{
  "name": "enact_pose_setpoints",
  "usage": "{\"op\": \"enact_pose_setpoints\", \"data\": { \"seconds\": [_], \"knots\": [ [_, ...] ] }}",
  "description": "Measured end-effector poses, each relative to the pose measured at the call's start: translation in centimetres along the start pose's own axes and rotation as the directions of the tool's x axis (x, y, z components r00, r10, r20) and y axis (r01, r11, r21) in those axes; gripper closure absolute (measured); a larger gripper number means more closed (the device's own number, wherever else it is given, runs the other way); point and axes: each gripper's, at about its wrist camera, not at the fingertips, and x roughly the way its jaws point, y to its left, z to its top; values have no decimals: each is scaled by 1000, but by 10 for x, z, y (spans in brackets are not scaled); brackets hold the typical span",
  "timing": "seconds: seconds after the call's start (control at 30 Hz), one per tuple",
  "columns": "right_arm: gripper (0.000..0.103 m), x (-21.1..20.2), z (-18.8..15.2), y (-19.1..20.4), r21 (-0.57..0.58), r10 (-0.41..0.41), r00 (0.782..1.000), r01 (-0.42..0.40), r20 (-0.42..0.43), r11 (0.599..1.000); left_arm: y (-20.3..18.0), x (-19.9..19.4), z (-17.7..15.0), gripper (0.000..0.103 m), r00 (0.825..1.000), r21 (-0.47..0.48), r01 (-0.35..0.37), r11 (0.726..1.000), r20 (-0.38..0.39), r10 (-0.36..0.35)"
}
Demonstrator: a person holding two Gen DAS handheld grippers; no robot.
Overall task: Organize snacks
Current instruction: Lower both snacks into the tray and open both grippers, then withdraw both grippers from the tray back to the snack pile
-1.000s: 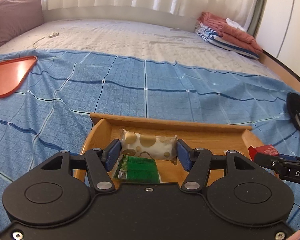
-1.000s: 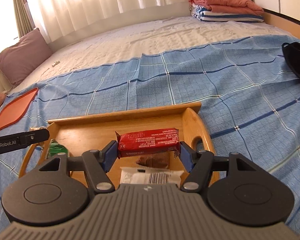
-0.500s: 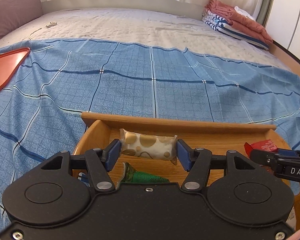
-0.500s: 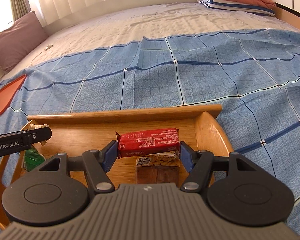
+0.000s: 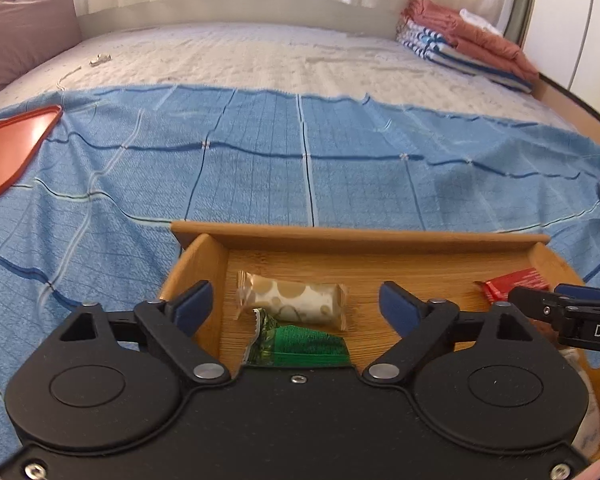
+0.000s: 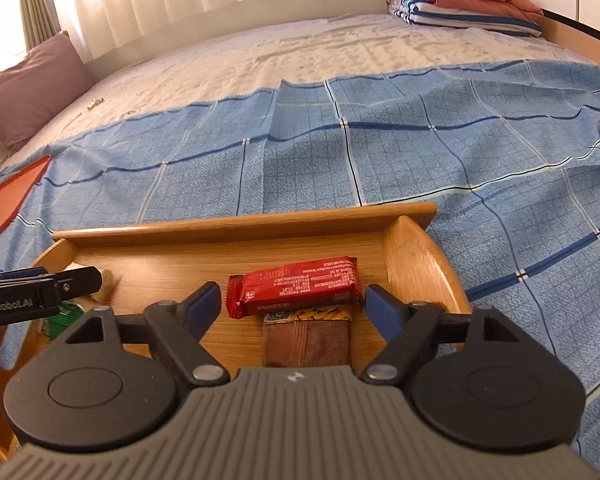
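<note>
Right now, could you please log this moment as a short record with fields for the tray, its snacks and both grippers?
surface: bed with blue checked cloth
container: wooden tray on the cloth
left side of tray: cream dotted snack, lying free; green packet nearer the camera
right side of tray: red bar, lying free; brown peanut bar partly under it
left gripper: open, astride the cream dotted snack
right gripper: open, astride the red bar

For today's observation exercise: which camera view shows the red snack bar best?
The right wrist view: the red snack bar lies whole and centred between that hand-held gripper's open fingers, label visible. The left wrist view shows only one end of it, at the right edge behind the other hand-held gripper.
</note>
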Motion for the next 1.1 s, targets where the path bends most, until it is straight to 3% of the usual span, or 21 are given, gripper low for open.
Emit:
{"op": "enact_pose_setpoints", "data": {
  "seconds": [0.23,0.43,0.63,0.87,1.1],
  "knots": [
    [13,-56,-5,2,-2,13,998,-13,55,1000,7,-67,-3,8,999,17,-9,1000,40,8],
    [12,-113,-23,11,-27,44,995,-42,93,999,0,-134,-30,6,997,62,-19,998,71,15],
    [11,-169,-56,23,-61,85,990,-78,117,995,-4,-198,-72,5,994,77,13,997,104,-21],
    [10,-214,-103,35,-93,125,985,-115,118,989,-13,-257,-124,4,984,106,-7,994,177,-12],
    [10,-239,-140,41,-135,156,983,-142,99,981,-26,-302,-144,4,984,157,13,988,171,-40]
  ]
}}
